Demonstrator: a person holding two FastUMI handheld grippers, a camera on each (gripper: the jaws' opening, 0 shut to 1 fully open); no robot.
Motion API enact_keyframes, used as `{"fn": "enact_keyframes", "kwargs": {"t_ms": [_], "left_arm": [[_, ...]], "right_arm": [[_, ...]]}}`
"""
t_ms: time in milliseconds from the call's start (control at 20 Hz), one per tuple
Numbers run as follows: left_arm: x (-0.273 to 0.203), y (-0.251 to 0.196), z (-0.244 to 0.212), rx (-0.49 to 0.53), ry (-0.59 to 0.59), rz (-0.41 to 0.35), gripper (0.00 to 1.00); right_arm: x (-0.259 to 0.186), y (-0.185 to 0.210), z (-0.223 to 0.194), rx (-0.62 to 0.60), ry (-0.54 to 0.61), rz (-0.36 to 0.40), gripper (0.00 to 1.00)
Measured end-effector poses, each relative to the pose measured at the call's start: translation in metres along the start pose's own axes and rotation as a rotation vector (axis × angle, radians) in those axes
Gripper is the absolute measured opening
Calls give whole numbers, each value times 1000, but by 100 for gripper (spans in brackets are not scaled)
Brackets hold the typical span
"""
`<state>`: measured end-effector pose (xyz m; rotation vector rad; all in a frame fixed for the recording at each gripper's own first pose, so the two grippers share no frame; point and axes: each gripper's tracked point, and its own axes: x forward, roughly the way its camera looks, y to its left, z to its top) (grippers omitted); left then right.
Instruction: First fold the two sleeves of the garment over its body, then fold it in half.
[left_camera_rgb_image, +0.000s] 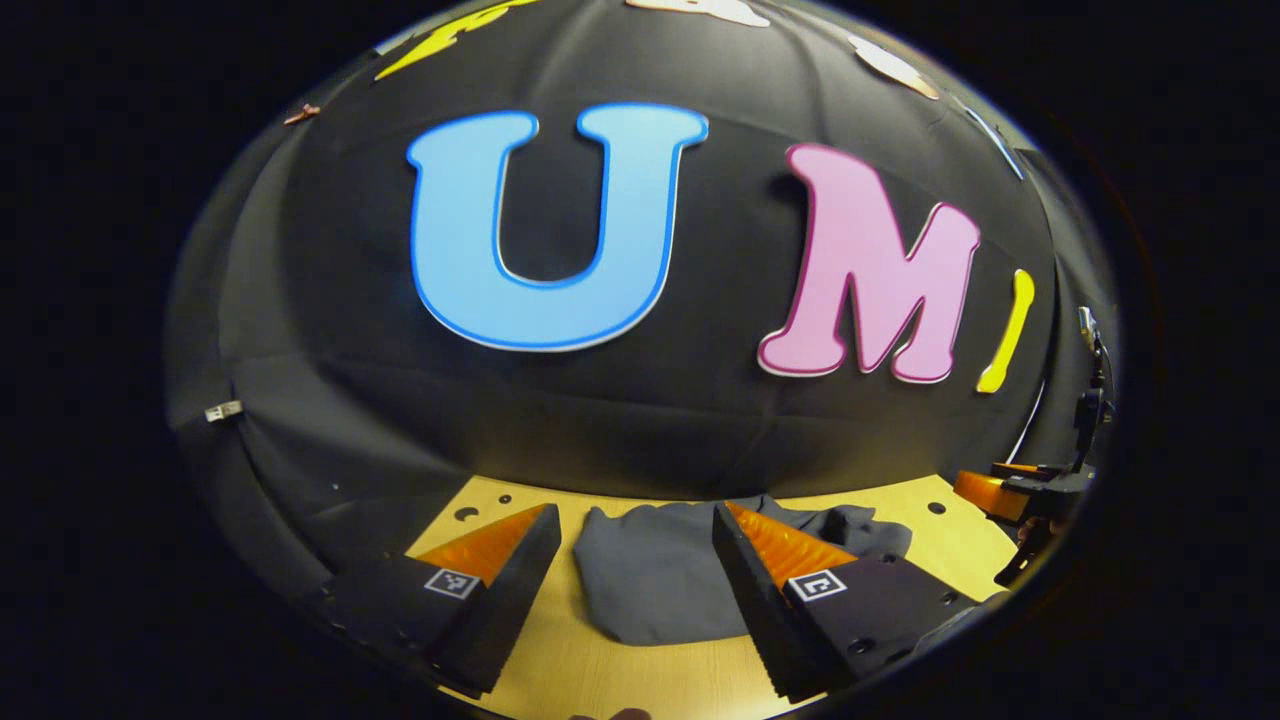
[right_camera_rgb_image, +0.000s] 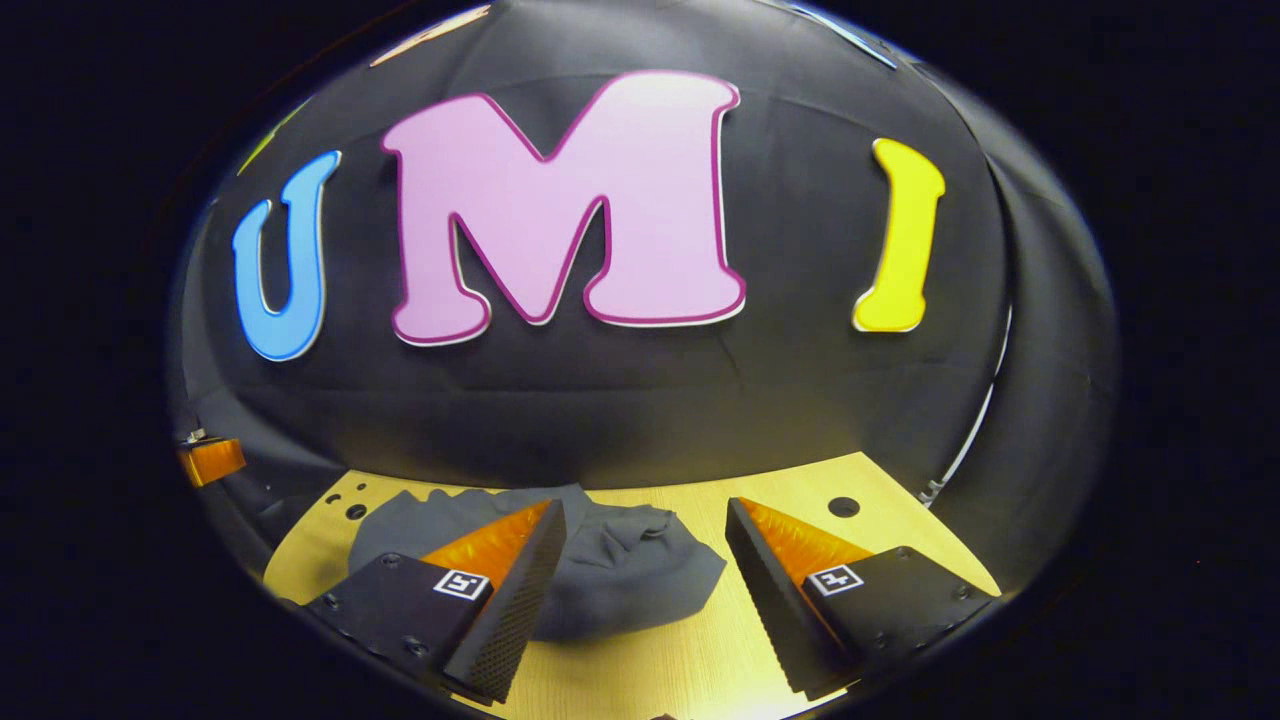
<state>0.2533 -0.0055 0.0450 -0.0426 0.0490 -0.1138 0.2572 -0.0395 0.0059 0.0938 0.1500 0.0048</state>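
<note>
While both claws hang spread wide and empty above the wooden table (left_camera_rgb_image: 620, 670), I hold the left gripper (left_camera_rgb_image: 632, 590) and right gripper (right_camera_rgb_image: 640, 590) back to survey the grey garment (left_camera_rgb_image: 650, 585), bunched at the table's far-middle, sleeves unfolded.

Garment (left_camera_rgb_image: 650, 585) bunched on the table (left_camera_rgb_image: 900, 500), booth wall behind, both tongs above it
</note>
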Motion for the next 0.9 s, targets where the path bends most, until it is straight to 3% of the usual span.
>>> {"fn": "enact_keyframes", "kwargs": {"t_ms": [150, 350, 500, 650, 700, 750, 900], "left_arm": [[-49, 0, 3, -11, -20, 10, 96], [-92, -8, -9, -54, -32, 23, 96], [-129, -8, -21, -76, -83, 61, 95], [-154, -11, -49, -95, -51, 78, 95], [-161, -10, -58, -98, -34, 85, 91], [-167, -11, -65, -97, -24, 87, 95], [-179, -13, -79, -78, -6, 92, 95]], "right_arm": [[-50, -4, 6, 2, -36, -18, 99], [-107, 9, -3, 9, -26, 27, 99], [-134, 11, -15, 2, -6, 57, 99], [-163, 20, -28, 2, 8, 71, 99], [-170, 23, -33, -1, 11, 78, 99], [-175, 26, -37, -9, 15, 87, 99], [-188, 31, -57, -6, 43, 87, 99]]}}
